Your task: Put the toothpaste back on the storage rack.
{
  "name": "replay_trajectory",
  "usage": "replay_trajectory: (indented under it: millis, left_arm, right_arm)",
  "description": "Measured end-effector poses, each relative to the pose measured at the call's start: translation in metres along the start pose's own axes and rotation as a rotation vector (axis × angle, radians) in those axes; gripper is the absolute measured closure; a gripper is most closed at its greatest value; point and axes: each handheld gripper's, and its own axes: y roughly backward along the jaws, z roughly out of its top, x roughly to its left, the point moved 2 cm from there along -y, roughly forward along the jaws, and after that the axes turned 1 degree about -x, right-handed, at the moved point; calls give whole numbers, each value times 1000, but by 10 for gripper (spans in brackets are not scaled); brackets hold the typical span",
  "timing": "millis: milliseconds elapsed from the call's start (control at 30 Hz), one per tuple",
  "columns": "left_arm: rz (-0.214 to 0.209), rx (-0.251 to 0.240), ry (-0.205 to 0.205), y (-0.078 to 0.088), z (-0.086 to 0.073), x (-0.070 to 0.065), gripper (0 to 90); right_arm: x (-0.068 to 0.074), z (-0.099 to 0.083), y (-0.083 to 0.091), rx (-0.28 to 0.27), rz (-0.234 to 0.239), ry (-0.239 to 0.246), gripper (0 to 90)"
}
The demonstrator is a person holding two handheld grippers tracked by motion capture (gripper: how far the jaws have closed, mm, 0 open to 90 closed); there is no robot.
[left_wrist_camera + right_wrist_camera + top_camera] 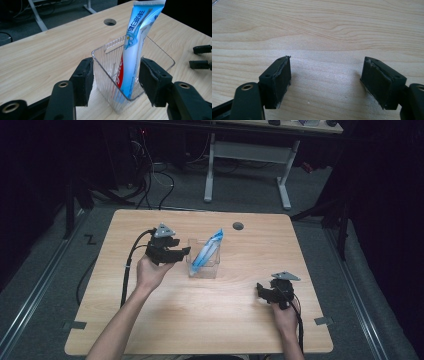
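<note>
Container [110, 62]: clear ribbed plastic, glossy. Toothpaste tube [136, 45]: smooth glossy plastic, blue-white. Table [317, 27]: pale wood-grain, matt. Gripper pads [280, 80]: black, rough, frayed edges.

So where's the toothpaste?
The toothpaste stands tilted in the clear box mid-table in the high view, right beside the left gripper.

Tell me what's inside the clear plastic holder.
One blue-and-white toothpaste tube stands tilted in the clear plastic holder, its top sticking out above the rim. Its bottom end is blurred by the ribbed wall, so its resting point is unclear.
</note>
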Motion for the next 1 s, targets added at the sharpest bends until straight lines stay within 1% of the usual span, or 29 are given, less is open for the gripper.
replay_trajectory:
  millis: [67, 333, 667, 767, 1000]
  left_arm:
    - [0, -5, 1, 2, -2, 0, 459]
    - [4, 11, 15, 5, -14, 4, 458]
    - [4, 3, 39, 8, -23, 9, 458]
    - [0, 8, 45, 9, -27, 9, 458]
    - [0, 11, 46, 11, -35, 8, 457]
  right_arm:
    - [0, 0, 0, 0, 0, 0, 238]
    - [0, 0, 0, 0, 0, 0, 238]
    - [0, 0, 0, 0, 0, -1, 238]
    - [0, 0, 0, 0, 0, 0, 238]
    - [0, 0, 0, 0, 0, 0, 238]
